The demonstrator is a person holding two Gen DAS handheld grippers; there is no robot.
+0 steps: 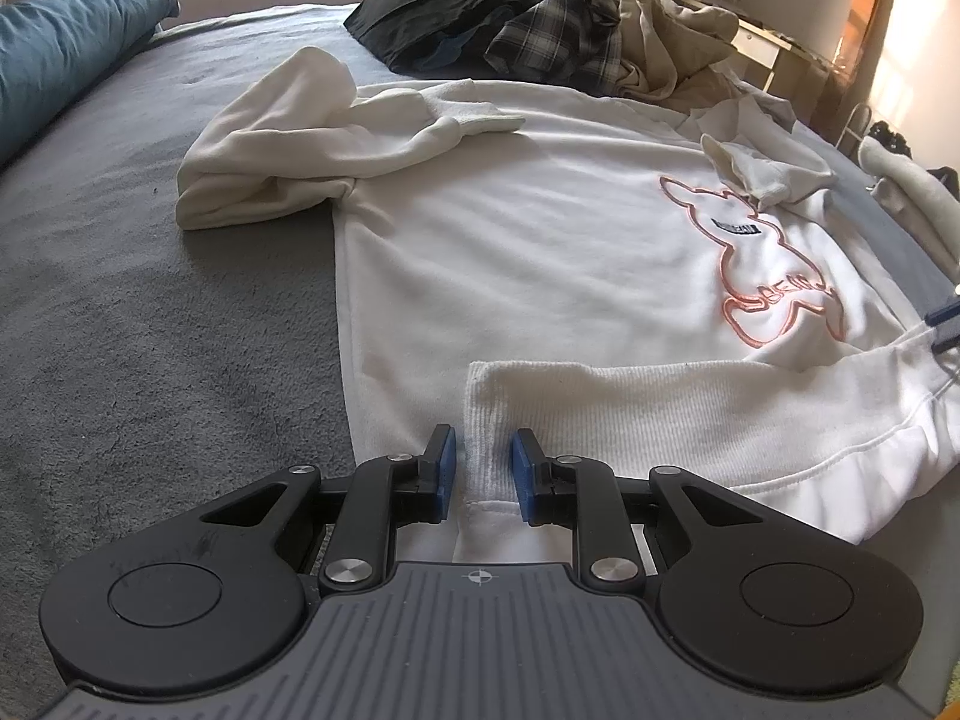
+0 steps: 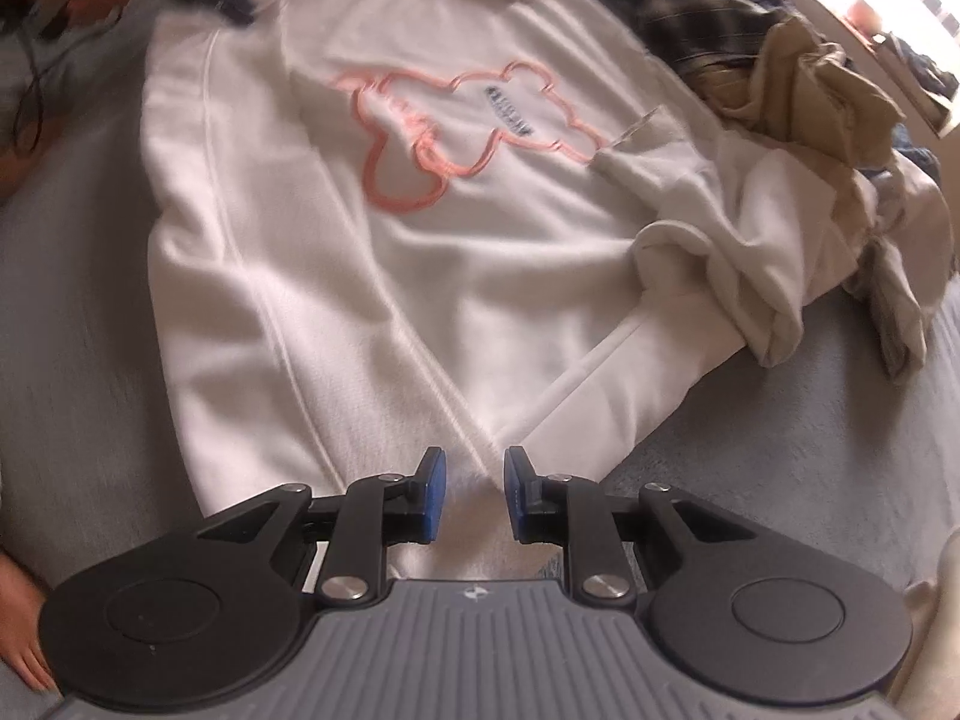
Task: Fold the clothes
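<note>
Bed [image 1: 150, 300]: grey, plush cover, carrying everything shown; a pile of dark, plaid and tan clothes [image 1: 540, 30] lies at its far side. Sweatshirt [image 1: 510, 240]: white, spread flat on the bed with its pink outline print [image 1: 774, 276] facing up, one sleeve [image 1: 288, 144] bunched beside the body, the other folded across the near part. The fabric looks thick, soft and limp, likely light but floppy; it should sag and crease wherever unsupported, so the firmer ribbed cuff [image 1: 486, 414], hem and seams are judged the best holds. Left tongs [image 1: 483, 468]: parted, straddling the ribbed cuff, pads not visibly pressing it. Right tongs [image 2: 468, 492]: parted over an edge of the sweatshirt near its side seam, cloth between the pads but not visibly pinched; this view is blurred.
</note>
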